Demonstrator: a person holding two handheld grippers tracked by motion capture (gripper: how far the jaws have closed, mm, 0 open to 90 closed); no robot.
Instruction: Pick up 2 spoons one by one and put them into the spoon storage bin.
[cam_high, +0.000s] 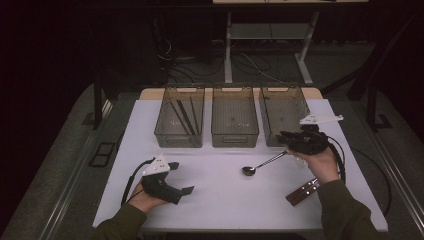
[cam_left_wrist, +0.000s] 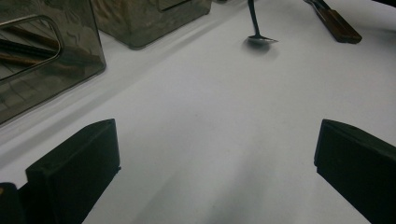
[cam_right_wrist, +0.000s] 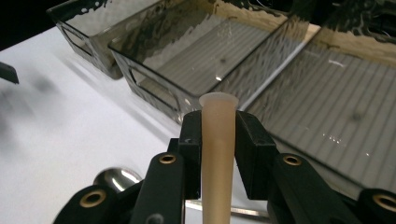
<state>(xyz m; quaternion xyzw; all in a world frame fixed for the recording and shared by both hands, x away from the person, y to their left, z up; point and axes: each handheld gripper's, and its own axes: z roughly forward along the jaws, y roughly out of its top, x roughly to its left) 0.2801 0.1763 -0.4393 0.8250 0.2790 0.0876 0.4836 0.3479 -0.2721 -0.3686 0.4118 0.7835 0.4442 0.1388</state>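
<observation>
No brand, label or writing can be read on anything here.

Your right gripper (cam_high: 289, 144) sits near the table's (cam_high: 220, 200) right edge, just in front of the right bin (cam_high: 283, 116), with your hand (cam_high: 320, 162) under it and the wrist coming in from the near edge. Its jaws are closed on a pale, tapered stick (cam_right_wrist: 217, 140); in the right gripper view the stick stands upright between the two pads, its flared tip rising just above them. A spoon (cam_high: 261, 164) also runs from that gripper toward the table's middle, bowl lowest and close to the surface; whether the bowl touches the table, I cannot tell.

Your left gripper (cam_high: 189, 190) rests near the near-left corner, pointing right along the table. Its jaws stand wide apart with bare table between them.

Three clear bins line the far edge. The left bin (cam_high: 180, 117) holds dark sticks; the middle bin (cam_high: 234, 117) and the right one look bare inside. A brown-handled utensil (cam_high: 302, 192) lies near the near-right corner, just beside your right forearm. The spoon lies between your two grippers; the rest of the middle is open surface.
</observation>
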